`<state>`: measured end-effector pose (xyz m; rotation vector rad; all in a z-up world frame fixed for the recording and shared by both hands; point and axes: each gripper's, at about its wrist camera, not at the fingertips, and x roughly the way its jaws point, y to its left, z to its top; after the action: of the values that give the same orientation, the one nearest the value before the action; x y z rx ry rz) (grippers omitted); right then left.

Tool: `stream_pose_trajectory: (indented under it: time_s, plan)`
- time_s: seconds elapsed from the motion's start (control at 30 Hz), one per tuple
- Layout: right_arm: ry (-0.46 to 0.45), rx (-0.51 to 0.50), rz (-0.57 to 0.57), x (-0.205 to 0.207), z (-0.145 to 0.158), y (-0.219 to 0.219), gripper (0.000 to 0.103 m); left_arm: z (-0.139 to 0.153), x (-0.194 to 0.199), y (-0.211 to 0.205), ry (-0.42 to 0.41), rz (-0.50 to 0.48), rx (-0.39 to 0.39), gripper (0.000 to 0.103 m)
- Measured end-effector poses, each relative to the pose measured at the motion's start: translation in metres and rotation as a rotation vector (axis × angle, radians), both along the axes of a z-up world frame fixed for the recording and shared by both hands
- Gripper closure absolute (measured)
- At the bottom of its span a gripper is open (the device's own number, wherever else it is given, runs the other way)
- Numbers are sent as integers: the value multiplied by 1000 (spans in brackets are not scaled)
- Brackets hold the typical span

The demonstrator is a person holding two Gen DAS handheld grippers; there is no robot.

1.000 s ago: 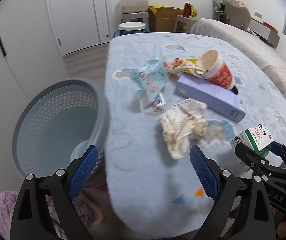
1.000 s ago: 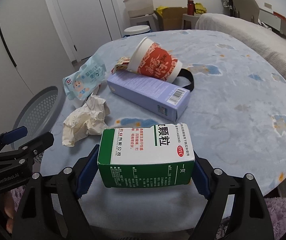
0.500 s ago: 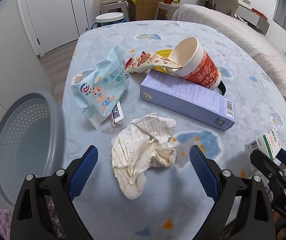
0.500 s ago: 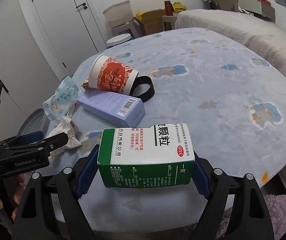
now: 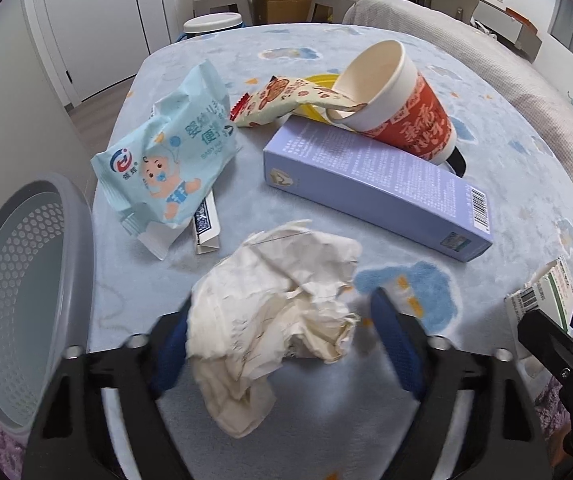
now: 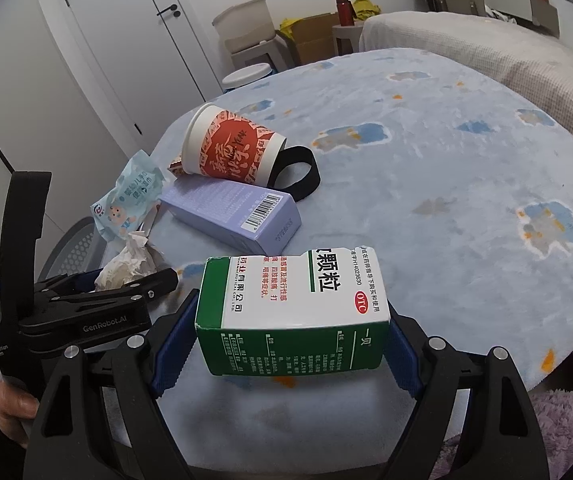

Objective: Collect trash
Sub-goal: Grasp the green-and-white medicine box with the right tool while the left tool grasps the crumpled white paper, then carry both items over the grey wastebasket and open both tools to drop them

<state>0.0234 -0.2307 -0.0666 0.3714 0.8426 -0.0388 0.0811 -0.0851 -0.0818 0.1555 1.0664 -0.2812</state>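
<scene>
Left gripper (image 5: 282, 344): jaws wide, straddling the paper wad (image 5: 274, 312) near the table's (image 5: 506, 152) near edge; no squeeze yet. Right gripper (image 6: 286, 330): clamped on the green carton (image 6: 292, 312), held above the table. Bin (image 5: 18, 300) sits beside the left edge.

Risks: loose wad may be pinched only by a flap and slip out. The tail hanging below could snag on the bin rim and miss.

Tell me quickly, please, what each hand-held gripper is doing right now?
Left hand-held gripper: open, fingers either side of the crumpled paper, not clamped.
Right hand-held gripper: closed on the green-and-white medicine box.
</scene>
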Motion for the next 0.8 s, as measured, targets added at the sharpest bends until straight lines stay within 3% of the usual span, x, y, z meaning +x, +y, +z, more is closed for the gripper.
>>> stream_pose_trajectory:
  time_s: [0.17, 0.43, 0.6, 0.8]
  plan:
    - [6, -24, 10, 1, 0, 6, 23, 3, -5, 7, -1, -2, -43, 43]
    - [-1, -73, 75, 7, 13, 37, 23, 33, -22, 42, -84, 19, -56, 44]
    - [-38, -97, 152, 25, 32, 72, 23, 61, -18, 89, -160, 75, -56, 44]
    - [-91, -105, 289, 60, 51, 133, 23, 75, -2, 152, -231, 168, 1, 43]
